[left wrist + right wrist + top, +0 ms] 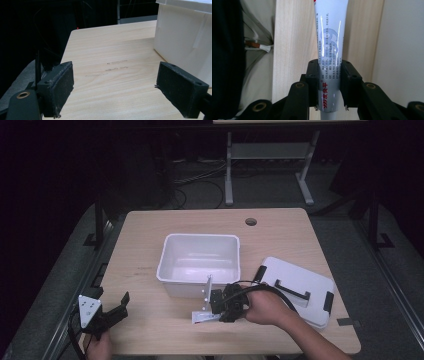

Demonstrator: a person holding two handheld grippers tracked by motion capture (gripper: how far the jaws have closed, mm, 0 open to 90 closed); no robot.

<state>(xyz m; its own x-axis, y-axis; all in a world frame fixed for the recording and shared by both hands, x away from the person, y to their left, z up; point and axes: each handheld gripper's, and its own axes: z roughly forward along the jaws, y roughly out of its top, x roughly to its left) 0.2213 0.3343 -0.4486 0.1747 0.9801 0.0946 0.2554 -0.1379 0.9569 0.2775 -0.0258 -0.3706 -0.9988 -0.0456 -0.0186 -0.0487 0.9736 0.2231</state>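
A white squeeze tube (331, 37) with red and grey print runs lengthwise between the jaws of my right gripper (330, 77), which is shut on its lower part. From above, that gripper (220, 312) holds the tube (202, 318) low over the table, just in front of the open white bin (172, 245). My left gripper (119, 306) rests at the table's near left corner, open, with nothing between its pads (62, 85). The bin's side wall (182, 42) rises to the right of its jaws.
The bin's white lid (300, 287) with black handle and clips lies flat to the right of the bin. The wooden table (145, 235) has a cable hole (251, 221) at the back. Another table's metal legs (229, 170) stand beyond on the dark floor.
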